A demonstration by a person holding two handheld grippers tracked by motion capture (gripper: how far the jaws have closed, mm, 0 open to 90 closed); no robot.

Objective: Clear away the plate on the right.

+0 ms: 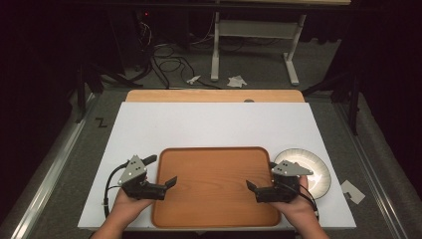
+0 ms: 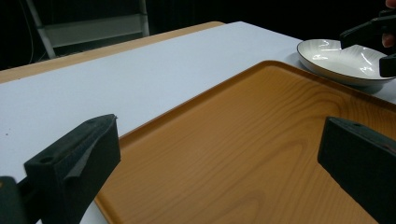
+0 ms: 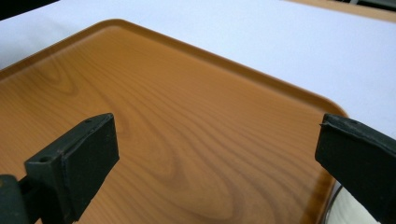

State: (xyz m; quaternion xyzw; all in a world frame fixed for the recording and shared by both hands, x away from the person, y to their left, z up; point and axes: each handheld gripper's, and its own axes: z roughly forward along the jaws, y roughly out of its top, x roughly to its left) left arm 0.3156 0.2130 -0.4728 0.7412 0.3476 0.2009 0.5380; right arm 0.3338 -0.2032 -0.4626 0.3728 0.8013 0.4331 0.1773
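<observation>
A wooden tray (image 1: 214,199) lies empty on the white tabletop (image 1: 214,124), near the front edge. My left gripper (image 1: 160,171) hovers over the tray's left rim, open, nothing between its jaws. My right gripper (image 1: 262,175) hovers over the tray's right rim, also open and empty. A white plate with a dark rim (image 1: 316,172) sits just right of the tray, partly hidden behind the right gripper. In the left gripper view the open left gripper (image 2: 219,158) looks across the tray (image 2: 261,116) to the plate (image 2: 336,58). The right gripper (image 3: 215,158) frames bare tray wood (image 3: 163,93).
The white board rests on a wooden table whose edge (image 1: 214,95) shows at the back. Beyond it the floor holds cables (image 1: 169,62), a white table frame (image 1: 254,30) and paper scraps (image 1: 237,81). A paper piece (image 1: 352,191) lies right of the board.
</observation>
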